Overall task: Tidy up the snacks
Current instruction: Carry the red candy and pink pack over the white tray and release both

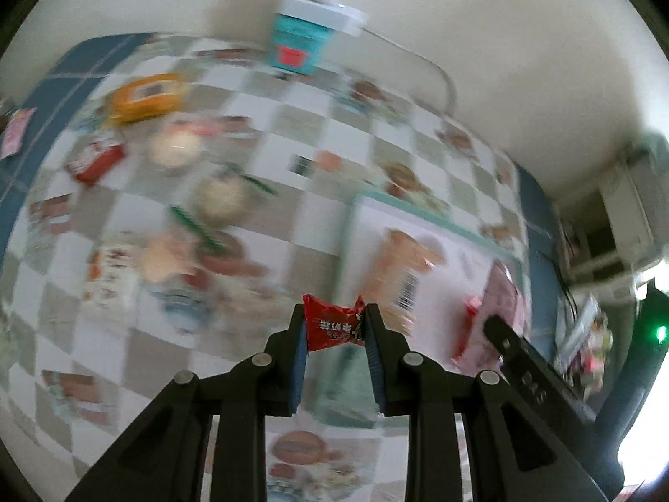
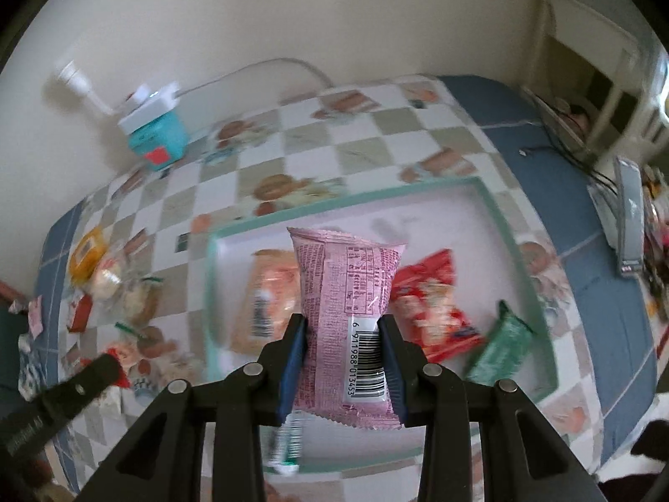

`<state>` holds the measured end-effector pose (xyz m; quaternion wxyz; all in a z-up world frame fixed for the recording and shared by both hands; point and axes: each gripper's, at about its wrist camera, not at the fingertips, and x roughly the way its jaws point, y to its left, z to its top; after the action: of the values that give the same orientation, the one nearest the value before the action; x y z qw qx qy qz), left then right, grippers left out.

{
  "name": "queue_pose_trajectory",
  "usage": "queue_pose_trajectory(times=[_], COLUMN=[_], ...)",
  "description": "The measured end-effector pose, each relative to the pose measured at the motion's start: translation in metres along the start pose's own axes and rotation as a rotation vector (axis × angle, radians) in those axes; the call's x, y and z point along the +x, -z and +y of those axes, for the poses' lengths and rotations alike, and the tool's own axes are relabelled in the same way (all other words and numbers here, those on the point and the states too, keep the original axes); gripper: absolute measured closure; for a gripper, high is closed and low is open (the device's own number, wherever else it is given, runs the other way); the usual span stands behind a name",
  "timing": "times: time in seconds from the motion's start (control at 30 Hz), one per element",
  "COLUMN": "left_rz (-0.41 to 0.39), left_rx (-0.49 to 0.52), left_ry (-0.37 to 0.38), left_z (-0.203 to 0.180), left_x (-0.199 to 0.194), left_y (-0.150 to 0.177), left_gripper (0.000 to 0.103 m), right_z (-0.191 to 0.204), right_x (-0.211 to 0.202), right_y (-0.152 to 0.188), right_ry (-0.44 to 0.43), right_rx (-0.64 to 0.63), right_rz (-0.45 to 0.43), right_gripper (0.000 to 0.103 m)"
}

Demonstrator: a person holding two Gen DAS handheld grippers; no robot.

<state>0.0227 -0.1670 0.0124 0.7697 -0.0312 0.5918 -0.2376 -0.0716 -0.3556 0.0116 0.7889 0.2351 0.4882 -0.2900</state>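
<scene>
My left gripper (image 1: 334,326) is shut on a small red snack packet (image 1: 332,328), held above the checked tablecloth just left of the white tray with a teal rim (image 1: 401,205). My right gripper (image 2: 345,334) is shut on a pink snack packet (image 2: 345,293) with a barcode, hanging over the tray (image 2: 347,198). In the tray lie an orange packet (image 2: 267,301), a red packet (image 2: 435,305) and a green packet (image 2: 499,347). The right gripper's black body (image 1: 527,359) shows at the right of the left wrist view, and the left gripper's body (image 2: 71,397) at the lower left of the right wrist view.
Loose snacks lie left of the tray: a yellow pack (image 1: 146,96), a red pack (image 1: 94,159), clear-wrapped buns (image 1: 217,196). A teal and white box (image 1: 309,37) with a cable stands by the wall. Shelves and clutter (image 2: 627,217) are off the table's right side.
</scene>
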Motion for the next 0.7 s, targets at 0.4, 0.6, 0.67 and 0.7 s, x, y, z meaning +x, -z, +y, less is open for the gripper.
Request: queue_pose_trajectory(times=[0.4,0.6,0.67,0.7], left_rz=[0.100,0.092,0.088,0.087], left_rx=[0.169,0.208,0.221,0.226], left_ry=[0.071,0.071,0.067,0.068], left_z=[-0.080,-0.099,-0.105,-0.108], left_x=[0.057,0.073,0.077,0.078], left_y=[0.032,0.030,0.027,0.026], left_gripper=[0.076,0.076,0.076,0.076], right_z=[-0.087,-0.105,-0.106,-0.106], right_x=[0.008,0.027,0.032,0.035], right_y=[-0.021,-0.035,-0.039,-0.041], right_ry=[0.041,0.054,0.065,0.068], right_rx=[0.170,0.172,0.161,0.156], right_rz=[-0.039,-0.061,-0.070,-0.073], right_gripper=[0.065,0.065,0.065,0.065])
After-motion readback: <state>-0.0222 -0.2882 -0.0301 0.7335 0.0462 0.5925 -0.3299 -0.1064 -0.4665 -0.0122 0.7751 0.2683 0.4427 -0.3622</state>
